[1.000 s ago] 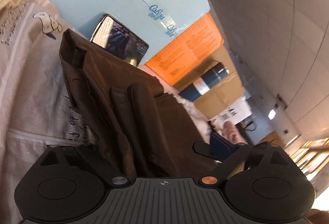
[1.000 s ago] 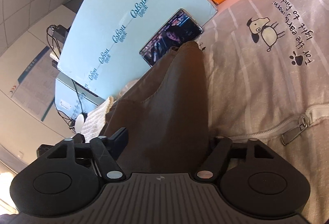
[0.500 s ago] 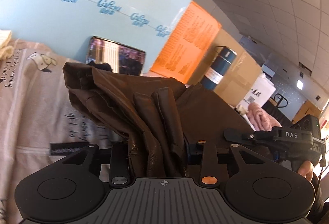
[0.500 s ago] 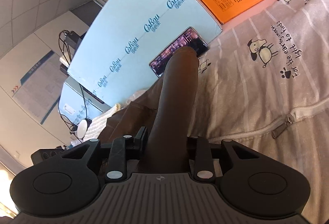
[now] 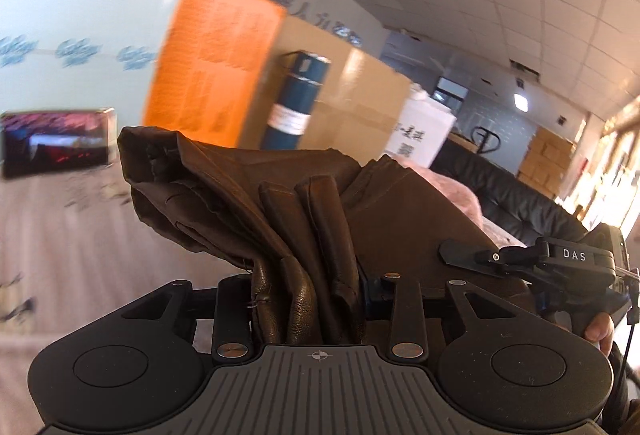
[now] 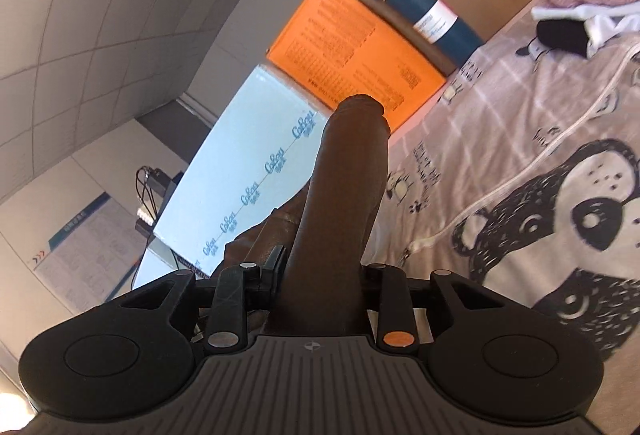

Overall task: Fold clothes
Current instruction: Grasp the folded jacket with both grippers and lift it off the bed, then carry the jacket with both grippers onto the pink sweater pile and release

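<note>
Pinching a bunch of folds, the left gripper (image 5: 308,299) holds the brown garment (image 5: 248,203) up off the printed bed cover (image 6: 520,171). The right gripper (image 6: 320,295) squeezes another part, which sticks up toward 12 o'clock, near the orange box (image 6: 360,47).

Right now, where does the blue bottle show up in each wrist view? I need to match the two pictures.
Left wrist: the blue bottle stands upright at upper centre, just right of the orange box, above the brown garment.
Right wrist: the bottle runs slantwise at upper right, beside the same orange box.
Shared landmark: the orange box.
</note>
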A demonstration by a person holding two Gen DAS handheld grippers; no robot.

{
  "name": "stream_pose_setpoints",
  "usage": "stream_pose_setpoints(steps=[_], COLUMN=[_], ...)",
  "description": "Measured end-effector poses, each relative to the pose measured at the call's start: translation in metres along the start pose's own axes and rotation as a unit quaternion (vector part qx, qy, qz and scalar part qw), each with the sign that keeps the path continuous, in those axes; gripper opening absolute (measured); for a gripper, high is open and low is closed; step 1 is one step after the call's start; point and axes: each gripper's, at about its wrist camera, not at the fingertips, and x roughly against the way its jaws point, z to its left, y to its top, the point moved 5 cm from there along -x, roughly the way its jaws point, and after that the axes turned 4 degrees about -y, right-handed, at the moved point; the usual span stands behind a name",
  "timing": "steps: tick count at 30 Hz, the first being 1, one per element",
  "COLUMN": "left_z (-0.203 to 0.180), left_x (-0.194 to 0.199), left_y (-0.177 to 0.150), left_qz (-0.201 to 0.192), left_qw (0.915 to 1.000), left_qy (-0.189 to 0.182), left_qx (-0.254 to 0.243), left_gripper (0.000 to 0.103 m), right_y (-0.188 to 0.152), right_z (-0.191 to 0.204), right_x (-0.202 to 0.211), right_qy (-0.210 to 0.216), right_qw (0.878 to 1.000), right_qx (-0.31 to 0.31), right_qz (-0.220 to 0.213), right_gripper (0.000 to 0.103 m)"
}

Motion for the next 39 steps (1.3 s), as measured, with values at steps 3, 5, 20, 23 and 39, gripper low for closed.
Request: stream_pose_setpoints(steps=[3,5,20,23,39], left_z=[-0.023,-0.038,-0.15,-0.167,-0.138], left_x=[-0.031,-0.052,-0.229,-0.253,-0.32], left_y=[0.015,0.026,0.089,0.091,0.047], left_qz=[-0.002,-0.006,-0.075,-0.104,-0.073], left_qw=[0.9993,0.9982,0.9773,0.9718,0.9788], left_qy=[-0.02,-0.036,-0.093,-0.1,0.039], left_qx=[-0.032,-0.048,-0.175,-0.186,-0.187], left_gripper=[0.034,0.034,0.034,0.035,0.09], right_y=[0.015,0.028,0.155,0.175,0.199], right_z=[-0.01,-0.017,-0.093,-0.11,-0.205], right_x=[0.026,0.042,0.102,0.11,0.1], right_qy=[-0.01,-0.02,-0.135,-0.161,-0.397], right_qw=[0.999,0.997,0.945,0.923,0.836], right_qx=[0.004,0.009,0.059,0.072,0.022], right_qz=[-0.046,-0.079,-0.293,-0.342,-0.377], right_gripper=[0.026,0.026,0.026,0.026,0.041])
